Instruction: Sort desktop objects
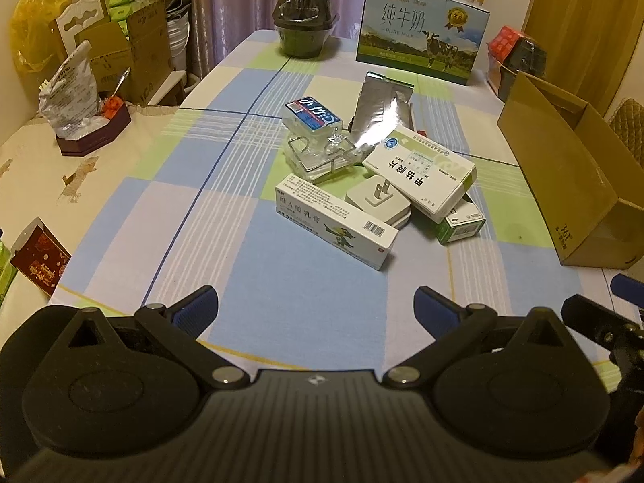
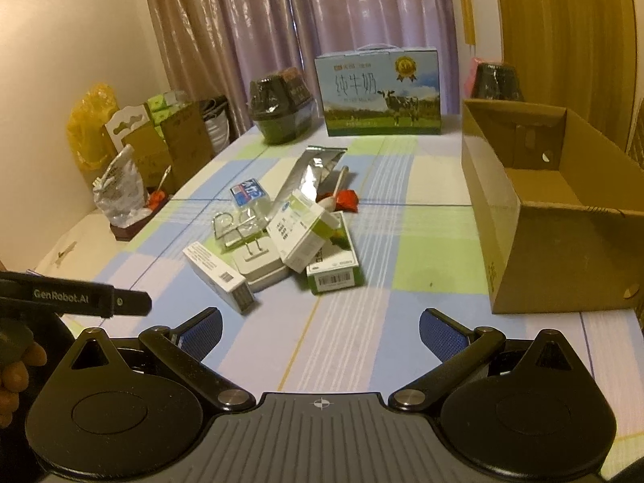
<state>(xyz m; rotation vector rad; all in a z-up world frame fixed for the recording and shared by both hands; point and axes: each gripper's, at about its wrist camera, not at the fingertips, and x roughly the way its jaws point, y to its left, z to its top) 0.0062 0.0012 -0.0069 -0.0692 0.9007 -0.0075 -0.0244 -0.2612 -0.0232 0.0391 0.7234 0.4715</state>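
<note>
We see a tabletop under a blue-green checked cloth, purple curtains behind. Pile of boxes sits mid-tabletop; open cardboard box to its right, milk carton at far edge. Left gripper and right gripper: fingers spread, empty, short of the pile.

Your left gripper hovers over the checked cloth, jaws wide apart, nothing between them. Ahead lies the pile — ointment box nearest, plug just behind it, pill box resting on the plug. An open carton stands to your right, well apart from the pile.
</note>
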